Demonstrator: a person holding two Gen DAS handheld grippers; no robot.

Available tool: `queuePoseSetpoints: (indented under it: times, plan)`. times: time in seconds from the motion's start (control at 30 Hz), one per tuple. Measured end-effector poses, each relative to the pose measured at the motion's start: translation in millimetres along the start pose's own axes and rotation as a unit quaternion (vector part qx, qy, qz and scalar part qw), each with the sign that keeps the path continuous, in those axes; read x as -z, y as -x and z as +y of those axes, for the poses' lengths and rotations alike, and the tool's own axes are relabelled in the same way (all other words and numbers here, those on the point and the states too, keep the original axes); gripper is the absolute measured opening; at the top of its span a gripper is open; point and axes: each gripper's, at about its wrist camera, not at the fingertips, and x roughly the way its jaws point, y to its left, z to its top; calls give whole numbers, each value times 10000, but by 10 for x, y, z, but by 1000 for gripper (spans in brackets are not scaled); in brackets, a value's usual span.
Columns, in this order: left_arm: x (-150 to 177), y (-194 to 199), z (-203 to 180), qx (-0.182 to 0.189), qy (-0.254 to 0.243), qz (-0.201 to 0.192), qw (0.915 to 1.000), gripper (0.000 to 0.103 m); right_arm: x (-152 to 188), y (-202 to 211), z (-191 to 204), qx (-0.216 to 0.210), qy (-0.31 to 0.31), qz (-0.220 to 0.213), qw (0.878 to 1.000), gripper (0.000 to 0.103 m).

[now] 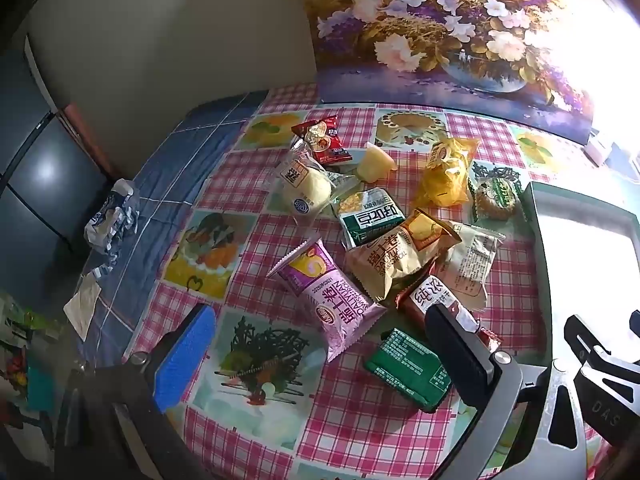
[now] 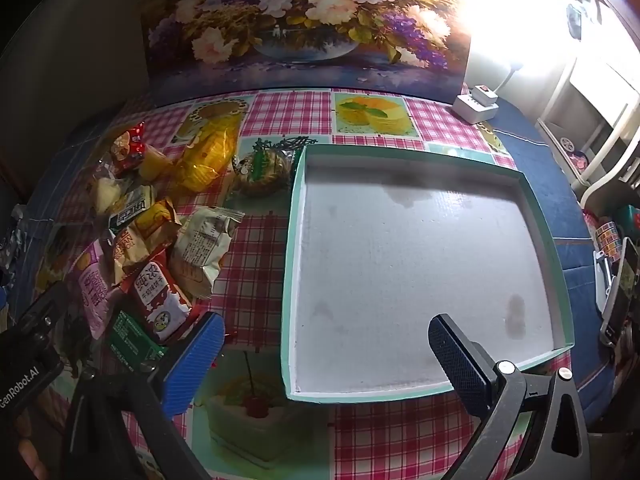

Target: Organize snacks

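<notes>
Left gripper: the left gripper (image 1: 320, 360) has its jaws spread wide, with nothing between the pads; it tilts steeply down over the near part of the snack heap.
Left fingers: the blue-padded finger (image 1: 184, 360) hangs over a cake picture on the cloth; the black finger (image 1: 460, 356) is above the red milk-biscuit pack (image 1: 436, 300) and the green pack (image 1: 412, 368), with no contact that I can make out.
Right gripper: the right gripper (image 2: 328, 360) is also spread wide and empty, angled steeply down at the near edge of the tray (image 2: 294, 240).
Right fingers: its blue finger (image 2: 192, 368) is over the cloth just left of the tray's near-left corner; its black finger (image 2: 460, 364) is over the tray's near-right part.
Table: the table (image 2: 260, 280) is covered by a pink checked cloth with dessert pictures; a blue cloth (image 1: 192, 152) covers its left edge.
Snacks: the snacks (image 1: 384, 232) lie in a loose heap on the left half of the table, just beside the tray's left wall; among them a purple Swiss-roll pack (image 1: 332, 300), a yellow bag (image 1: 448, 172) and a round biscuit pack (image 1: 496, 196) near the tray's far-left corner.
Tray: shallow, teal-rimmed, white inside, on the right half of the table.
Room: a flower painting (image 2: 304, 20) stands along the far edge; a white power strip (image 2: 476, 104) sits at the far right corner; strong light comes from the right.
</notes>
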Motion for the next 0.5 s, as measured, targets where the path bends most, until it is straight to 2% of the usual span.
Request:
queuePoseSetpoints:
  times: [0.5]
  plan:
    - [12,-53,49,-99,163,135,9997,103,-12,-18,14,-15,117,39,9999,103]
